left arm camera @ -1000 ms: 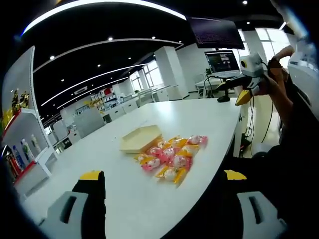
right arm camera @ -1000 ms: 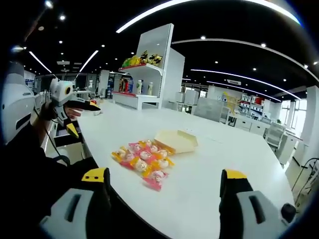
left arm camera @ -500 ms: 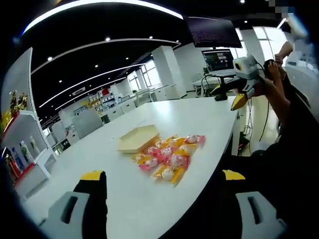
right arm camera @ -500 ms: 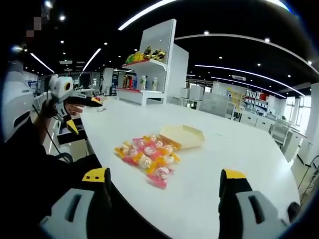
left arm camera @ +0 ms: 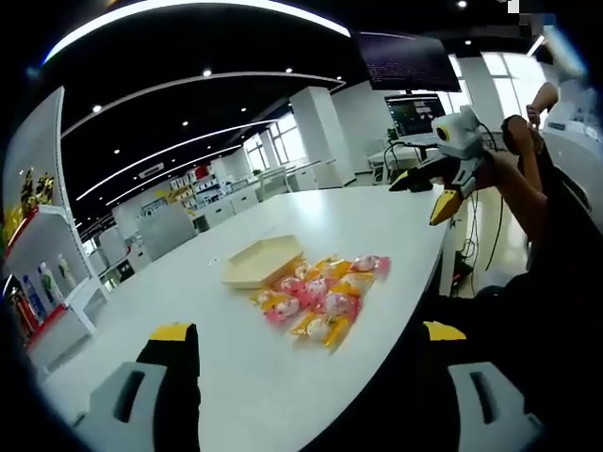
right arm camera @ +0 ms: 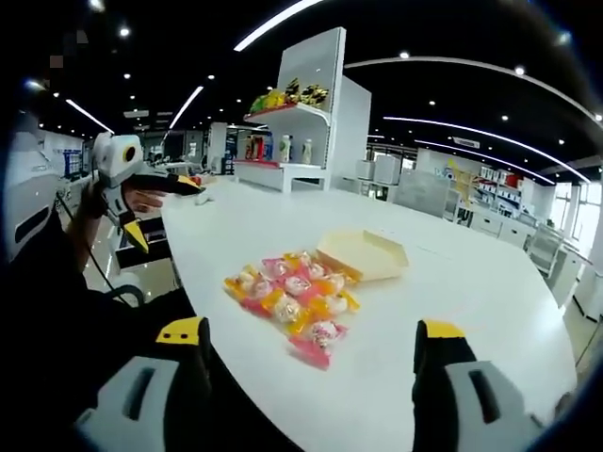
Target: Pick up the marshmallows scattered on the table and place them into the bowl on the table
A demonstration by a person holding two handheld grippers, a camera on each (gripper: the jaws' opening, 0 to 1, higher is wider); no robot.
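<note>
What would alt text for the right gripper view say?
A cluster of pink and yellow wrapped marshmallows lies on a white table beside a shallow pale yellow bowl, with the open right gripper held short of them.

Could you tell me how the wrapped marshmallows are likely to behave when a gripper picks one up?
The marshmallows look small and puffy, so probably light and squashy. Their glossy wrappers may slip or crinkle. They lie touching, so neighbours could shift.
</note>
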